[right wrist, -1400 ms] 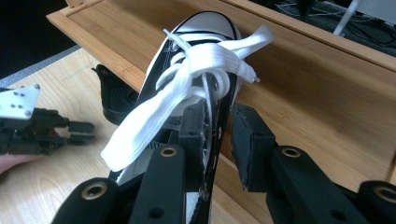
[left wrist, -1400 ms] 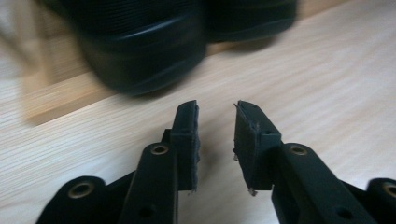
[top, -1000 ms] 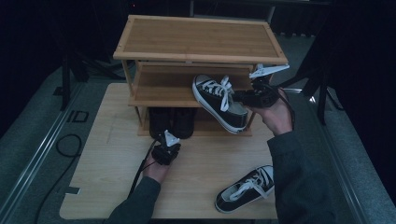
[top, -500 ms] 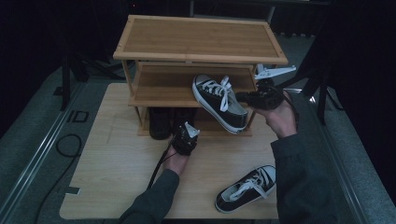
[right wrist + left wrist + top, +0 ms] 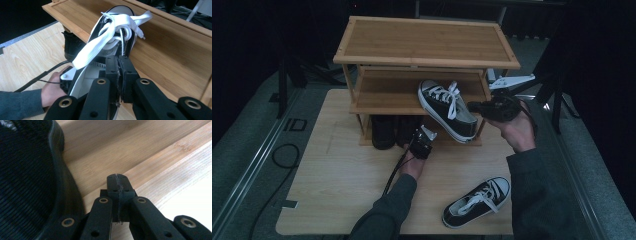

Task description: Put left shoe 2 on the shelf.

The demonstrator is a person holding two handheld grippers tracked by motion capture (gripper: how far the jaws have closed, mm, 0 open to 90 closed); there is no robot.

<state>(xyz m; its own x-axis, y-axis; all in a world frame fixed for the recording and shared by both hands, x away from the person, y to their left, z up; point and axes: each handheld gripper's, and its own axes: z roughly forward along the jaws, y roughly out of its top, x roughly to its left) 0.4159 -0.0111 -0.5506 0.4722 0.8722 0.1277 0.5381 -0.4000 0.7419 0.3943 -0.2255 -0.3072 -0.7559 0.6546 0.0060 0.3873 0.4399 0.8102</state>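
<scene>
At the wooden rack (image 5: 402, 97), right gripper (image 5: 477, 107) clamps the black sneaker (image 5: 447, 109) by its heel

A tilted sneaker (image 5: 447, 107) is blocking the right half of the rack's (image 5: 427, 40) middle shelf, its left half lying open. Dark shoes (image 5: 384, 131) are filling the bottom tier's left, crowding the left claw (image 5: 428, 133) just beside them. Bare desk (image 5: 337, 175) is stretching left, a second sneaker (image 5: 477, 202) occupying the front right.
</scene>
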